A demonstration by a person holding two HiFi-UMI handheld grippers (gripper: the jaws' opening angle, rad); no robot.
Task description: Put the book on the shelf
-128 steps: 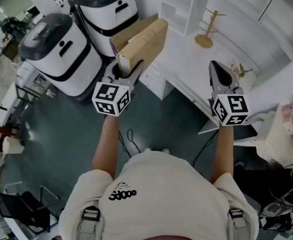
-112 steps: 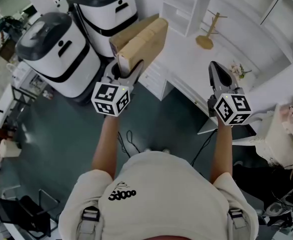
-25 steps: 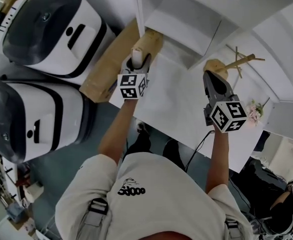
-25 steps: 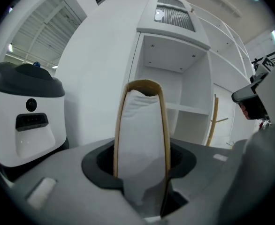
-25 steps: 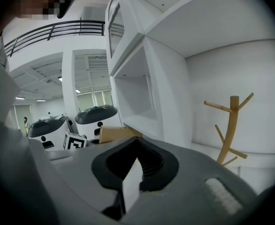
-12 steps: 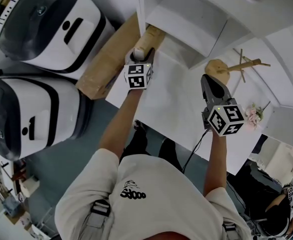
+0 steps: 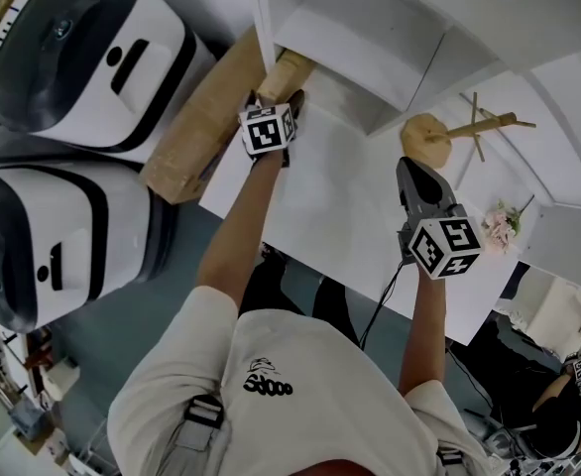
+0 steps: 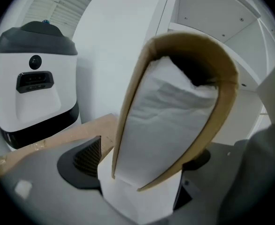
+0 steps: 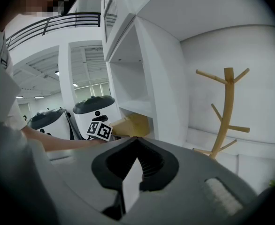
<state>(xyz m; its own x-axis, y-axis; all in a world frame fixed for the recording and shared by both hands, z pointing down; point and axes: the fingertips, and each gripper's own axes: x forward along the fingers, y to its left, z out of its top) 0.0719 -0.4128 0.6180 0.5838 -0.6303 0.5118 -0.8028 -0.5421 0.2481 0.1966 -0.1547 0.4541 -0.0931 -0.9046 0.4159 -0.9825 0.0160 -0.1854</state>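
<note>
Seemingly only partway into the bottom bay of the white shelf [image 7: 350, 23], the kraft-covered book [image 7: 289, 69] stands on edge; the left gripper [image 7: 279, 95] has just been opening wide and straddles it loosely, so backing out could snag and topple it; the right gripper [image 7: 409, 170] is closed, empty

A cream short-sleeved shirt [image 7: 310, 355] is worn, with a small black print [image 7: 269, 383] on the chest. Grey shoulder straps with black buckles [image 7: 203, 412] are laid over it. The grey plastic left gripper [image 7: 276, 102] and grey plastic right gripper [image 7: 412, 170] are each topped by a white cube with black square markers [image 7: 447, 248]. Black ribbed pads [image 8: 88, 156] are set inside.
</note>
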